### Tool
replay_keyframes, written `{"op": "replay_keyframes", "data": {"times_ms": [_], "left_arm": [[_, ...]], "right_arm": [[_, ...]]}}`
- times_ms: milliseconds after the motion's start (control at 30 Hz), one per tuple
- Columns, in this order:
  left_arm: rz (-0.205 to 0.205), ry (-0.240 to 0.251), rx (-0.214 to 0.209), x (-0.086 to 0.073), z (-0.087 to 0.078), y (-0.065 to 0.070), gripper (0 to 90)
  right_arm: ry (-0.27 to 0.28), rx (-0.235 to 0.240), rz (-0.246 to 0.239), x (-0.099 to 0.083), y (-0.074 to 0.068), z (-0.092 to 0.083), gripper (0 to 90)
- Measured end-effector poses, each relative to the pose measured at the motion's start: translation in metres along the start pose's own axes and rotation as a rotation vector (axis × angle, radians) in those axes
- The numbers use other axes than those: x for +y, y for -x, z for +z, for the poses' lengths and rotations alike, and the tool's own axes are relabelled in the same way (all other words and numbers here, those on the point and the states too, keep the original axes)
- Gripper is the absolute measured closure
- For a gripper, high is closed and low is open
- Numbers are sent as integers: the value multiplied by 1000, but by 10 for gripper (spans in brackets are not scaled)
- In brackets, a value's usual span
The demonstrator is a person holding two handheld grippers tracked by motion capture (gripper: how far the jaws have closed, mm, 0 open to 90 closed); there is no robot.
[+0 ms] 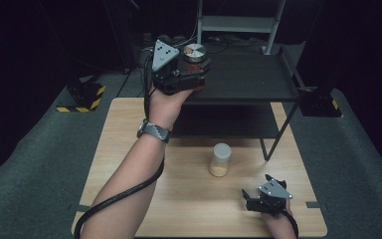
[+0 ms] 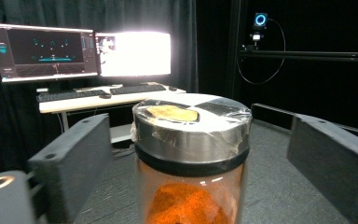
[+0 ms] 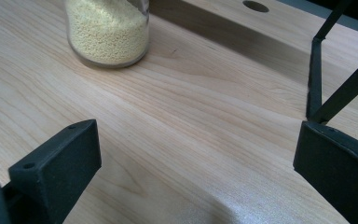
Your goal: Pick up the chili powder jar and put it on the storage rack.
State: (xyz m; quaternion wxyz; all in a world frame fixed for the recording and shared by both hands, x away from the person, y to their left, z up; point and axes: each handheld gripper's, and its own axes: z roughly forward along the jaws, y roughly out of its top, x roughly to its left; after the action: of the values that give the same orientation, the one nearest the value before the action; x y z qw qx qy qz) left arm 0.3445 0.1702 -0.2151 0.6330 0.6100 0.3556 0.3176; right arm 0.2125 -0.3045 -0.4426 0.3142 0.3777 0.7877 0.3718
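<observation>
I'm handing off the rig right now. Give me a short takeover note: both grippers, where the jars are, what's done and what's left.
Left gripper: raised at the black shelf's top level, jaws open on either side of the jar of orange powder, pads clear of it.
Right gripper: resting low at the wooden table's near right corner, jaws open, nothing between them.
Jar of yellow grains: upright on the table in front of the shelf, untouched.
Done: the orange jar appears to stand on the shelf, released.
Left: probably draw the left gripper back, then shelve the yellow jar.
</observation>
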Motion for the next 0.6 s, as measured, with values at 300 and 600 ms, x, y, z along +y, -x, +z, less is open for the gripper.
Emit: {"op": "replay_keyframes", "data": {"times_ms": [300, 600], "left_arm": [[13, 7, 4, -3, -14, 1, 3], [18, 21, 5, -9, -28, 2, 3]], "right_arm": [[-2, -4, -6, 0, -1, 0, 0], [-3, -6, -5, 1, -2, 0, 0]]}}
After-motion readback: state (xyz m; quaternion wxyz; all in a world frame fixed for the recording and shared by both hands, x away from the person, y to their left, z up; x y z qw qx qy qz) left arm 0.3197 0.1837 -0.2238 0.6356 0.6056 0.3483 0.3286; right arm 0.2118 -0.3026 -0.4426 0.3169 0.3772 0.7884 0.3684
